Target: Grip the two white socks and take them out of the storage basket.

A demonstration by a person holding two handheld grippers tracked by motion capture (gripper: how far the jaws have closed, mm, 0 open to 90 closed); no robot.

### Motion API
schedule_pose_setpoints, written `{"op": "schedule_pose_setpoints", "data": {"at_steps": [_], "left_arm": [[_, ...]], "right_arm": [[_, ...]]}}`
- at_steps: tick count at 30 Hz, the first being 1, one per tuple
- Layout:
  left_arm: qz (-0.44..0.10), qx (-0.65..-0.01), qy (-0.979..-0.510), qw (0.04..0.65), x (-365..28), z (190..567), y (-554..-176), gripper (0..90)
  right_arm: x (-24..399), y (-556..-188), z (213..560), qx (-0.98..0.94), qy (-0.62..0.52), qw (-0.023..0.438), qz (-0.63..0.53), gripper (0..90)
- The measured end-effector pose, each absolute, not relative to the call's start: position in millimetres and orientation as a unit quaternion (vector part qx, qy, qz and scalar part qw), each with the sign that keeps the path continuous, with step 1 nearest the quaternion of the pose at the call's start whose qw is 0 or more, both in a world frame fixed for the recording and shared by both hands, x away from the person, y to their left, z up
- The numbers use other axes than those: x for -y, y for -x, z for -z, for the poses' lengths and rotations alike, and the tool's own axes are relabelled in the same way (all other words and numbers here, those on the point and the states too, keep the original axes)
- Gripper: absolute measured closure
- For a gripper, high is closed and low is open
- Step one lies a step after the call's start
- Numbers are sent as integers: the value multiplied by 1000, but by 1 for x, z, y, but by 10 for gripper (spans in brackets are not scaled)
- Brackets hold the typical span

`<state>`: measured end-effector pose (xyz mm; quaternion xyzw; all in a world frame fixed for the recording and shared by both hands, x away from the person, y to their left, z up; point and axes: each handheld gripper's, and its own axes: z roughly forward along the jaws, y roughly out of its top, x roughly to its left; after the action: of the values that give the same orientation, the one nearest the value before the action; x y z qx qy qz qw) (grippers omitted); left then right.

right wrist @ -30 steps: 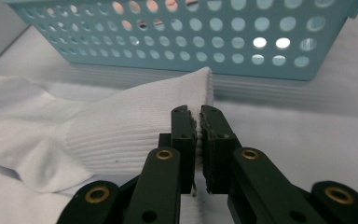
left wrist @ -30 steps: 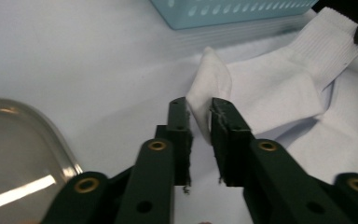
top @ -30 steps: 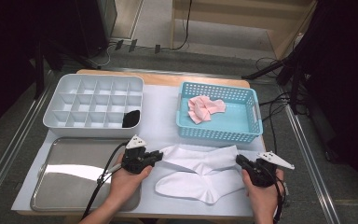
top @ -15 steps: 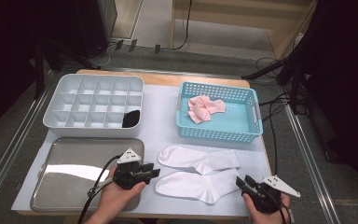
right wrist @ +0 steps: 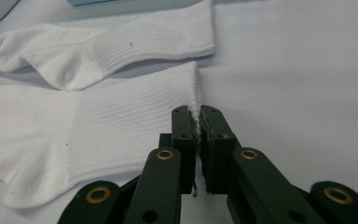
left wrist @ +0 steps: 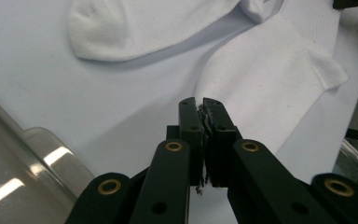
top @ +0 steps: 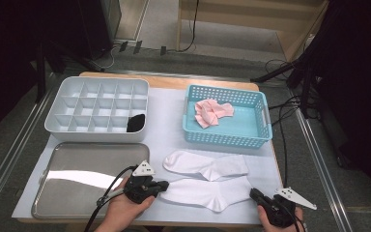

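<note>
- When you look from the high view, two white socks lie on the tabletop (top: 174, 133): the near sock (top: 205, 192) and the far sock (top: 204, 164), plus one blue basket (top: 227, 137), one divided tray (top: 96, 133) and one metal tray (top: 53, 159).
- Looking along the left tool (left wrist: 200, 103), it pinches the near sock's (left wrist: 270, 88) toe end. Soft, light and floppy.
- Looking along the right tool (right wrist: 196, 112), it pinches the cuff edge (right wrist: 195, 100). Holding both ends should keep the sock flat.
</note>
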<state>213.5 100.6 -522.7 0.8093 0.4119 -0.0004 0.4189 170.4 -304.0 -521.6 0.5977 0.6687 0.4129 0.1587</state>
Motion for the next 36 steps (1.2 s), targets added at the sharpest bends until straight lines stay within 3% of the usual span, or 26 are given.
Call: {"op": "schedule_pose_setpoints", "data": {"at_steps": [8, 14, 21, 25, 29, 32, 36], "left_arm": [[-10, -402, -816, 415, -96, 524, -214, 880], [-35, -411, -801, 434, -103, 518, -219, 707], [-91, -460, -757, 455, -110, 512, -245, 600], [-111, -468, -759, 439, -102, 512, -262, 591], [-122, -459, -779, 410, -87, 516, -271, 572], [-133, -461, -786, 391, -77, 519, -274, 604], [-132, -462, -791, 378, -75, 525, -276, 789]], "right_arm": [[309, -167, 515, -682, -594, 159, -395, 849], [308, -173, 514, -673, -589, 170, -415, 698], [303, -203, 511, -670, -583, 183, -421, 655], [293, -226, 517, -676, -584, 195, -405, 550], [287, -243, 519, -677, -589, 195, -397, 555], [282, -251, 523, -688, -588, 189, -382, 611], [275, -249, 523, -704, -574, 206, -363, 801]]}}
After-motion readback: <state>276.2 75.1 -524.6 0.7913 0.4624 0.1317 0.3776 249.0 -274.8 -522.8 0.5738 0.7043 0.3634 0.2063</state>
